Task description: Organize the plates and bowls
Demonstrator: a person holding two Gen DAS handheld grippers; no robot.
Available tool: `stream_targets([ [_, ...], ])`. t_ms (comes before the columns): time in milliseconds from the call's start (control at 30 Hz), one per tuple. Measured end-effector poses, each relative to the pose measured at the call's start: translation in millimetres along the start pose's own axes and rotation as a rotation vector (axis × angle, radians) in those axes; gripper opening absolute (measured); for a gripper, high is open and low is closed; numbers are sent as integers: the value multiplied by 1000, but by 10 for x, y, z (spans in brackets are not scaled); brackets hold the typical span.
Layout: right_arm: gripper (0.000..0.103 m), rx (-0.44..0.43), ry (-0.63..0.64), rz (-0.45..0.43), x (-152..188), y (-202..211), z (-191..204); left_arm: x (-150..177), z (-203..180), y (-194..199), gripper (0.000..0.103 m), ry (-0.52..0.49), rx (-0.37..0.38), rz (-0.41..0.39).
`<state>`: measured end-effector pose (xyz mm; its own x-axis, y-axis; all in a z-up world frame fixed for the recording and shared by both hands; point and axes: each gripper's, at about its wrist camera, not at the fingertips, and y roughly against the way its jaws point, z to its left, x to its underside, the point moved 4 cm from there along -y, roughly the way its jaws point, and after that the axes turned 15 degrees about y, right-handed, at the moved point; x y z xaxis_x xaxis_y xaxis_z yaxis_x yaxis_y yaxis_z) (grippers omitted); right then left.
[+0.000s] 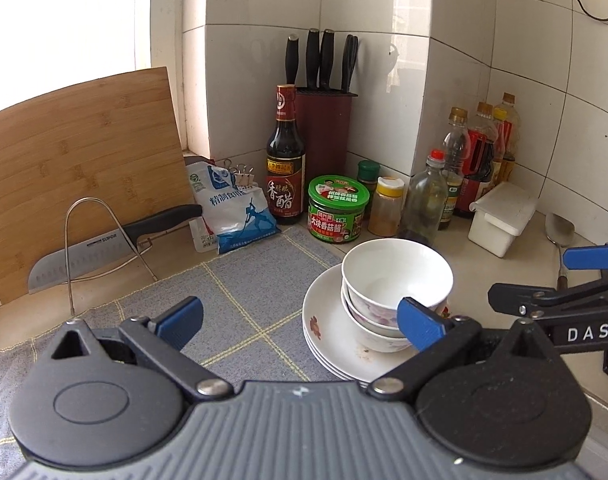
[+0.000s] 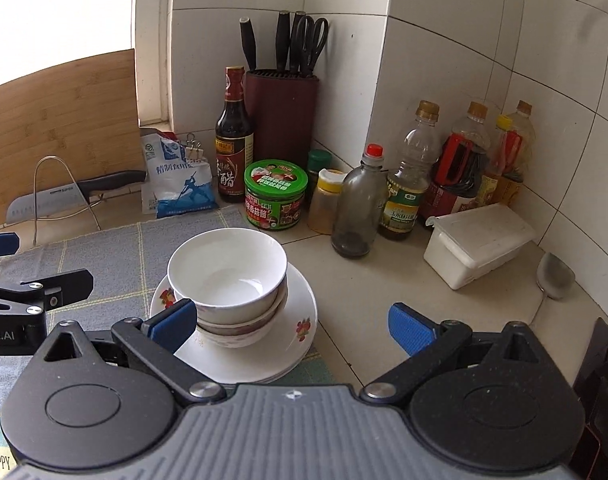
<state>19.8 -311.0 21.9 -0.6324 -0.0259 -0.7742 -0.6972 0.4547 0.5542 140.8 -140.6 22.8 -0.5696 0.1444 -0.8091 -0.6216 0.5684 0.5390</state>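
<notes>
A stack of white bowls (image 1: 396,276) with flower patterns sits on a stack of white flowered plates (image 1: 328,340), which rests at the right edge of a grey checked mat (image 1: 231,304). The bowls (image 2: 227,272) and plates (image 2: 291,340) also show in the right wrist view. My left gripper (image 1: 299,326) is open and empty, just in front and to the left of the stack. My right gripper (image 2: 291,326) is open and empty, in front and to the right of the stack. Each gripper shows at the edge of the other's view.
Behind the stack stand a green-lidded jar (image 1: 338,208), a vinegar bottle (image 1: 285,160), a knife block (image 1: 326,136), spice jars and several oil bottles (image 2: 408,176). A white lidded box (image 2: 480,244) and a spoon (image 2: 554,276) lie right. A salt bag (image 1: 231,212), cleaver (image 1: 103,248) and cutting board (image 1: 75,176) stand left.
</notes>
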Motion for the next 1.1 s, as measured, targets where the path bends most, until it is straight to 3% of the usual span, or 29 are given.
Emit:
stream_targets([
  [1100,103,-16,-43,-27,-26,101,-49,-29,-98,94,102,0,-36,-19],
])
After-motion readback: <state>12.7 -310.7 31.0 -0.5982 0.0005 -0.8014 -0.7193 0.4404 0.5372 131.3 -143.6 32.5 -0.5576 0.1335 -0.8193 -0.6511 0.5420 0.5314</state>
